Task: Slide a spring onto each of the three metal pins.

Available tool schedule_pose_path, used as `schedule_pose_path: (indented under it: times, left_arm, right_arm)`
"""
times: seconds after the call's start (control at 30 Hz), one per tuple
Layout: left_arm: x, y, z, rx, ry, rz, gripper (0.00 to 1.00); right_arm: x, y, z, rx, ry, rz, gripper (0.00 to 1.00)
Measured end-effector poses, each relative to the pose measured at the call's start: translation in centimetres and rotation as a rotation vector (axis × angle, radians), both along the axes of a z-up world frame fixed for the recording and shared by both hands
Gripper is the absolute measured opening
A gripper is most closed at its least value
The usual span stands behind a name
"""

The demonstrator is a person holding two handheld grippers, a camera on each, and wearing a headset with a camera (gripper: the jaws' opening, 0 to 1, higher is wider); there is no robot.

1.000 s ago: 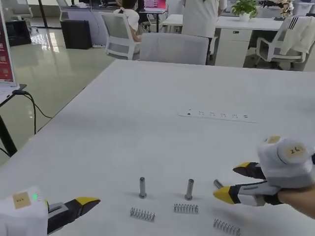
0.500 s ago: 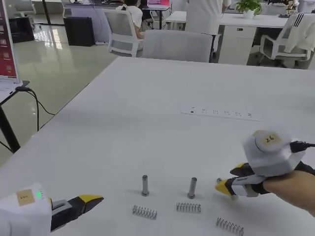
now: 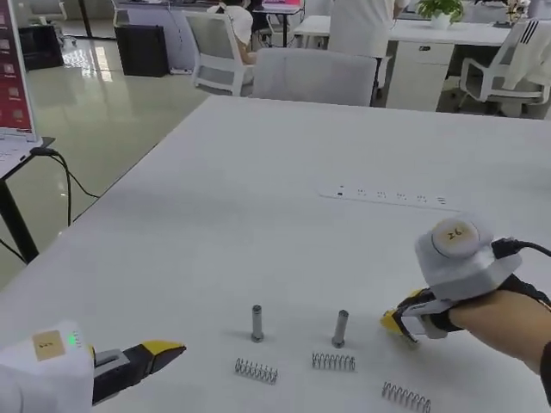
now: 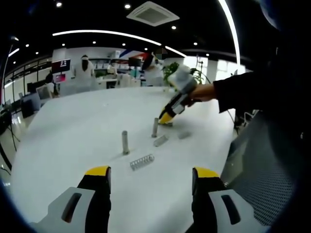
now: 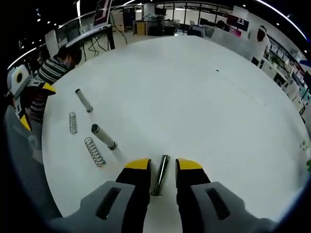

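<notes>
Two grey metal pins [image 3: 256, 323] [image 3: 341, 329] stand upright near the table's front edge. Three springs [image 3: 256, 371] [image 3: 333, 362] [image 3: 405, 397] lie just in front of them. My right gripper [image 3: 398, 320] is tipped down at the right end of the row. The third pin [image 5: 160, 174] runs between its jaws, which stand close on either side with thin gaps. The other two pins [image 5: 83, 99] [image 5: 103, 137] and two springs [image 5: 73, 123] [image 5: 95, 151] lie to its left. My left gripper [image 4: 151, 174] hovers open and empty at the front left, short of the nearest spring [image 4: 142, 161].
A white power strip [image 3: 392, 197] lies flat on the white table [image 3: 258, 215] beyond the pins. Grey chairs [image 3: 310, 77] stand at the far edge, with desks and people behind. The table's left edge drops to the floor, where a cable runs.
My right gripper has come down over the third pin and its jaws have drawn in from wide apart. The left gripper has barely moved. The head camera has tilted slightly.
</notes>
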State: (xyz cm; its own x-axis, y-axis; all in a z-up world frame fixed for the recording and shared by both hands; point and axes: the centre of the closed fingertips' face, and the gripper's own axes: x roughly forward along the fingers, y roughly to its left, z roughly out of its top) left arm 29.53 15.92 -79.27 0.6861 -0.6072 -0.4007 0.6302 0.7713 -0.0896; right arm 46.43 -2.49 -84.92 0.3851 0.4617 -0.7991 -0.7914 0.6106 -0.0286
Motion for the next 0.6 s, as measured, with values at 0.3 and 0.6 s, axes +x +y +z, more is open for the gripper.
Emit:
schedule_pose_path:
  times: [0.3, 0.6]
  left_arm:
    - [0.0, 0.0, 0.0, -0.005, 0.003, 0.003, 0.63]
    - [0.0, 0.1, 0.0, -0.007, 0.0, 0.005, 0.62]
  right_arm:
    - [0.2, 0.3, -0.6, -0.01, 0.02, -0.006, 0.14]
    - [0.5, -0.1, -1.2, -0.045, 0.033, -0.018, 0.1]
